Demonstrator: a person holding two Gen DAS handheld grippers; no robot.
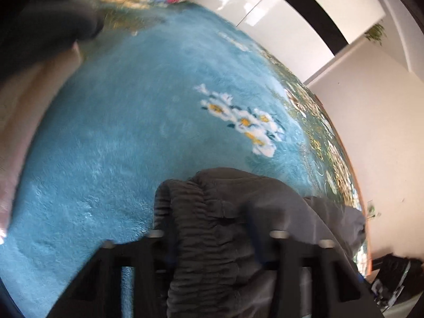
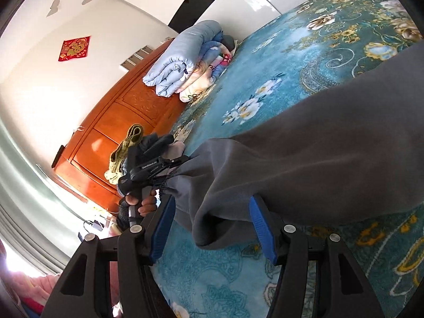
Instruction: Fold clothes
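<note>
The bed (image 2: 278,61), covered by a blue floral blanket (image 1: 127,122), carries folded quilts (image 2: 182,63) by its headboard. Grey trousers (image 2: 331,148) hang stretched above the blanket. Left gripper (image 1: 212,238): clamped on the elastic waistband. Right gripper (image 2: 212,220): clamped on bunched grey fabric.

Left wrist view: close over the blue floral bedspread (image 1: 132,132), angled downward, wall at right of frame. Right wrist view: nearer level, across the bed toward the wooden headboard (image 2: 119,122). Shared: bedspread, grey garment (image 2: 318,153).
</note>
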